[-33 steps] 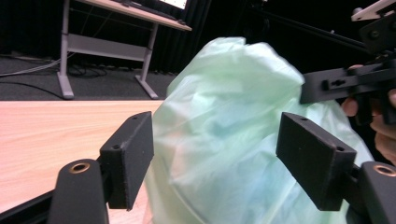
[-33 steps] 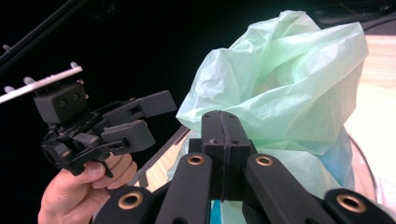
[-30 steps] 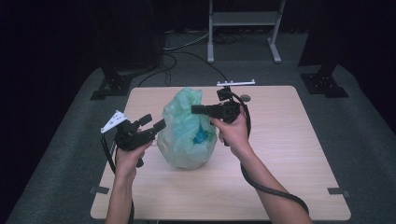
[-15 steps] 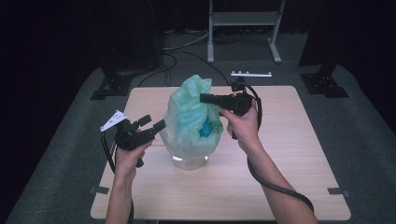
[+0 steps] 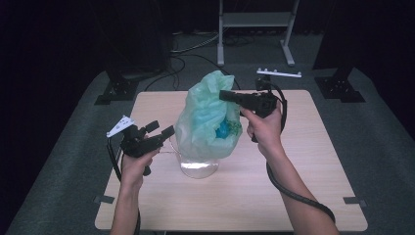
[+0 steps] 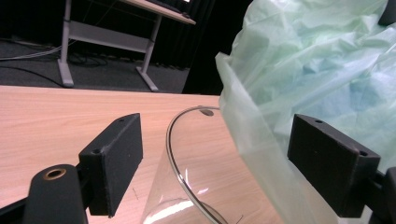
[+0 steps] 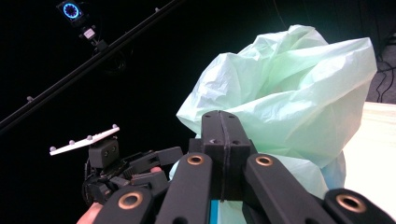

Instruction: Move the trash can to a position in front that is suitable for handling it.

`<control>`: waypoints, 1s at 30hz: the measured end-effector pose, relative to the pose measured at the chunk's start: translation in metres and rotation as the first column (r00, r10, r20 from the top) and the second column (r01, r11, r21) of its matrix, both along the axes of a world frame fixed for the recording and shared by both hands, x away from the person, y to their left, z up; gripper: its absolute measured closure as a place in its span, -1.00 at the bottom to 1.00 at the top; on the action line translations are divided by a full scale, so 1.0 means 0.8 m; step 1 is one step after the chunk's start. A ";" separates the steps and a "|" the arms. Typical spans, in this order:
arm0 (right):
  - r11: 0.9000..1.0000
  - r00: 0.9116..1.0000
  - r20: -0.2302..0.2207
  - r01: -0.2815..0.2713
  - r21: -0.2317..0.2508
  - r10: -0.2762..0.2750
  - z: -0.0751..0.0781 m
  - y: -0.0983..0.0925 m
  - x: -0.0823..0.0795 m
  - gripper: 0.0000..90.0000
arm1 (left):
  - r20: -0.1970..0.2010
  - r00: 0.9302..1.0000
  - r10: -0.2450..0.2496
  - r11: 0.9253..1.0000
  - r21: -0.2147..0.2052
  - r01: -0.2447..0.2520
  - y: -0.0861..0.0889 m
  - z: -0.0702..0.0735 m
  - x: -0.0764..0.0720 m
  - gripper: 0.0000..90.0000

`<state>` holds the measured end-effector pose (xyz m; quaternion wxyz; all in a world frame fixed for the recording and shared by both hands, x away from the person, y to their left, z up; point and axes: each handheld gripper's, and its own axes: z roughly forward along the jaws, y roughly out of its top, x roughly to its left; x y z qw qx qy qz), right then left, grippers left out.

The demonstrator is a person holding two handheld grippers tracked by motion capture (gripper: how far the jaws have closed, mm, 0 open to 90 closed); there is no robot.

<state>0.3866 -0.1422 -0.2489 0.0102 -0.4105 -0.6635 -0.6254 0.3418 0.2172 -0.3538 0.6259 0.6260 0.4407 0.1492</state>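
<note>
Green plastic film is pinched between the jaws of my right gripper [image 5: 230, 95], which are pressed fully together on the top of the bag [image 5: 208, 117]; in the right gripper view the two black jaws meet with no gap. My left gripper [image 5: 164, 133] has its jaws wide, and they have just been opening: in the left gripper view one jaw stands outside the rim of the glass jar [image 6: 187, 177] and the other against the bag's side, neither pressing on anything.

From above, the bag hangs lifted over the jar [image 5: 198, 166], its lower part draped over the jar's mouth, with something blue-green inside it showing through the film. The jar stands near the middle of the counter [image 5: 313, 196].

I judge the step in hand to be drawing the bag up and clear of the jar while the left side stands ready to steady the glass. Next I would close the left jaws gently on the jar's rim or wall, then keep raising the right straight up, so the film slides free without tipping the jar.
</note>
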 end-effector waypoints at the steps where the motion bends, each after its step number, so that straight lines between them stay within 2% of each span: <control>1: 1.000 1.000 0.002 0.001 0.000 -0.001 0.001 -0.002 0.000 1.00 | 0.000 1.000 0.002 1.000 -0.003 -0.002 0.000 0.000 0.000 -0.62; 21: 0.998 0.998 0.021 0.066 0.015 -0.067 0.019 -0.042 -0.005 1.00 | -0.005 1.000 -0.004 1.000 0.016 0.004 0.000 -0.002 0.002 -0.62; 30: 0.994 0.993 0.043 0.106 0.013 -0.107 0.035 -0.059 -0.012 1.00 | 0.001 1.000 -0.015 1.000 0.023 0.015 -0.003 -0.002 0.001 -0.62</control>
